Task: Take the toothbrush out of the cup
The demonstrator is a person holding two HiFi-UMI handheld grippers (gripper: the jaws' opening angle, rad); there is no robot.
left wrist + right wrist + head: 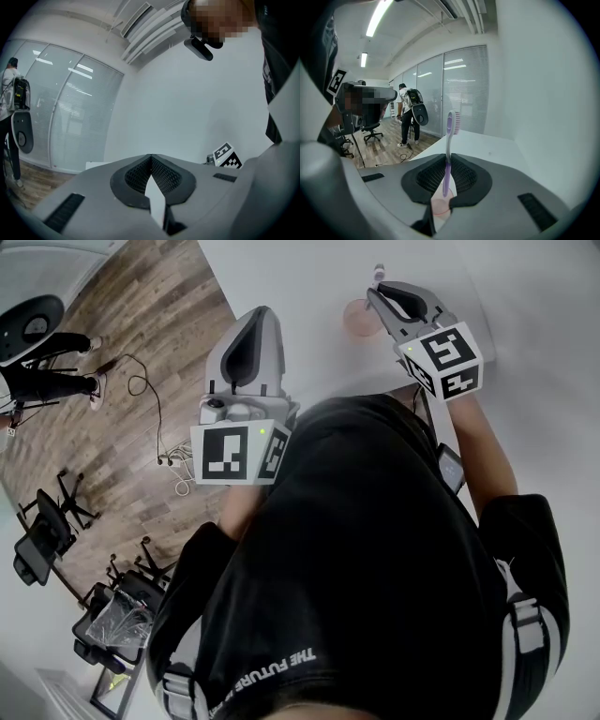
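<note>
- Your right hand-held gripper (448, 161) pinches the purple toothbrush (449, 129) upright above the pink cup (439, 206); lift straight up so the handle clears the rim.
- Your left hand-held gripper (151, 161) is pressed together, empty; hold it aside.

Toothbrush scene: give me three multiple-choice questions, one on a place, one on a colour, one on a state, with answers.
1. The cup stands: A on the white table below the right gripper; B on the floor; C on a chair.
2. The toothbrush handle is: A purple; B green; C orange.
3. The left gripper is: A wide open; B shut, empty; C shut on the cup.
Answers: A, per the head view; A, seen in the right jaws; B, its pads meet on nothing.
</note>
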